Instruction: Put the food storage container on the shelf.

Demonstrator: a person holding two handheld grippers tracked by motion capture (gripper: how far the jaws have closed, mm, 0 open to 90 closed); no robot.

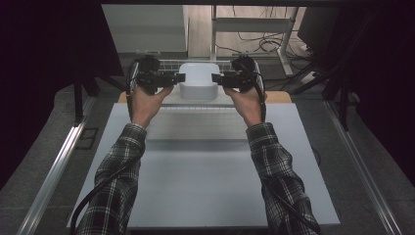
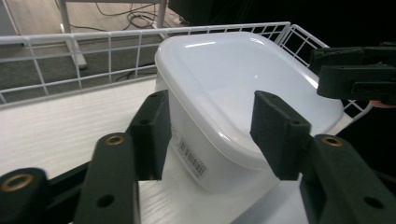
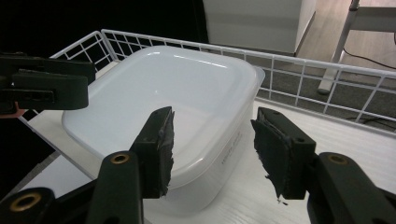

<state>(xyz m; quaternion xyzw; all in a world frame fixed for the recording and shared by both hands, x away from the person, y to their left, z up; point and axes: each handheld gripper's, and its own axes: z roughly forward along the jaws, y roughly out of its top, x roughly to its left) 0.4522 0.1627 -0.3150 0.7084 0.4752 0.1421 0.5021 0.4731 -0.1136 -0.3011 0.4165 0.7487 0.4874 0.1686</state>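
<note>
In the high view, two forearms in checked sleeves (image 1: 122, 171) are reaching forward over a pale grey table (image 1: 205, 196), with black cables trailing back from the grippers along the arms. Farther up, each hand is holding a black gripper: the left hand (image 1: 146, 100) is holding the left gripper (image 1: 180, 77), and the right hand (image 1: 246, 102) is holding the right gripper (image 1: 216, 77). The two grippers are pointing toward each other from either side of a white plastic box (image 1: 198, 81) with a closed lid.

In the left gripper view, the left gripper's jaws are standing apart, empty, framing a near corner of the box (image 2: 243, 98), which is showing a barcode label (image 2: 191, 156) on its side. In the right gripper view, the right gripper's jaws are likewise standing spread with nothing between them, just in front of the box (image 3: 177, 102).

The box is sitting on a white wood-grain board (image 2: 60, 126) inside a white wire tray (image 3: 327, 74) at the far end of the table. Beyond the tray, cables (image 1: 259, 41) are lying on the floor beside a white table leg (image 1: 286, 49).
</note>
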